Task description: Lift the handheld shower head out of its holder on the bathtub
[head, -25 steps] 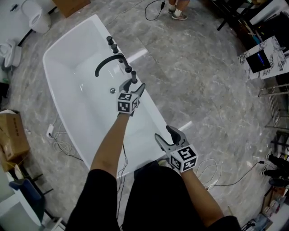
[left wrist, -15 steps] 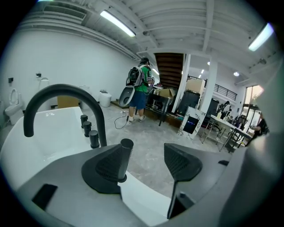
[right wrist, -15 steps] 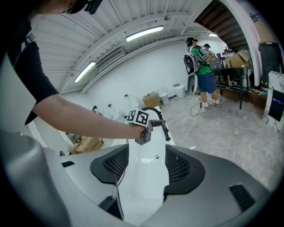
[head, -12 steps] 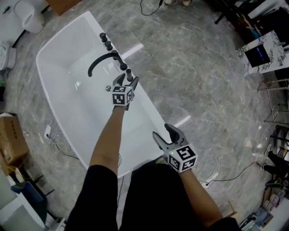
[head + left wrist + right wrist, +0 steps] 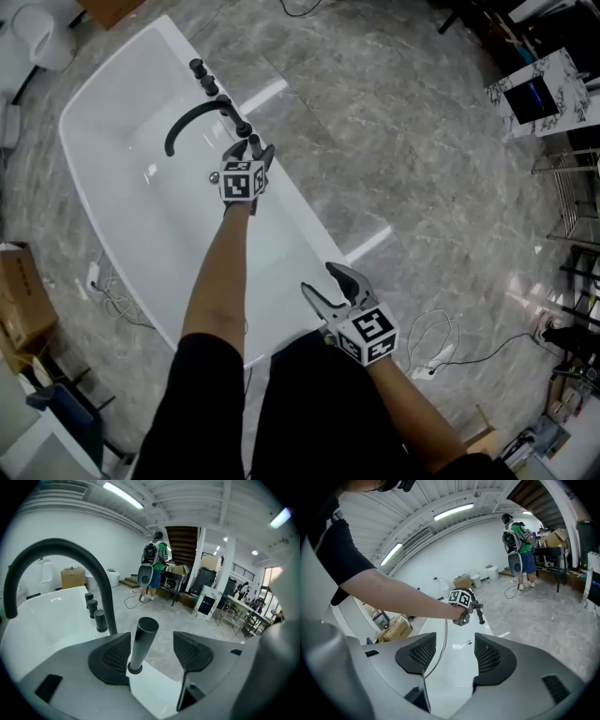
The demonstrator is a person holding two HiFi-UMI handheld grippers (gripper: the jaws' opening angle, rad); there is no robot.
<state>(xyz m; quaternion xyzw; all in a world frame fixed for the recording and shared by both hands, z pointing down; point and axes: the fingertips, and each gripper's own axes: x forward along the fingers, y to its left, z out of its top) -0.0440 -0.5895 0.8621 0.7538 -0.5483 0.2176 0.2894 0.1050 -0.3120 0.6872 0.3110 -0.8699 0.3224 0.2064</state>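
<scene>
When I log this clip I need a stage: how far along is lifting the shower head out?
Done: the left tool sits with open jaws either side of the dark cylindrical handheld shower head. In hand: nothing gripped; the head stands seated in its holder on the white bathtub rim. Left: closing on it and lifting it out. The right tool hangs open and empty.

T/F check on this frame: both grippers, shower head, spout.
1. The left gripper is shut on the shower head. False: its jaws stand apart, one on each side of it.
2. The shower head sits in its holder on the bathtub rim. True.
3. The right gripper grips the spout. False: it is open and empty, held back near the person's body.
4. The arched spout curves over the tub basin. True.
</scene>
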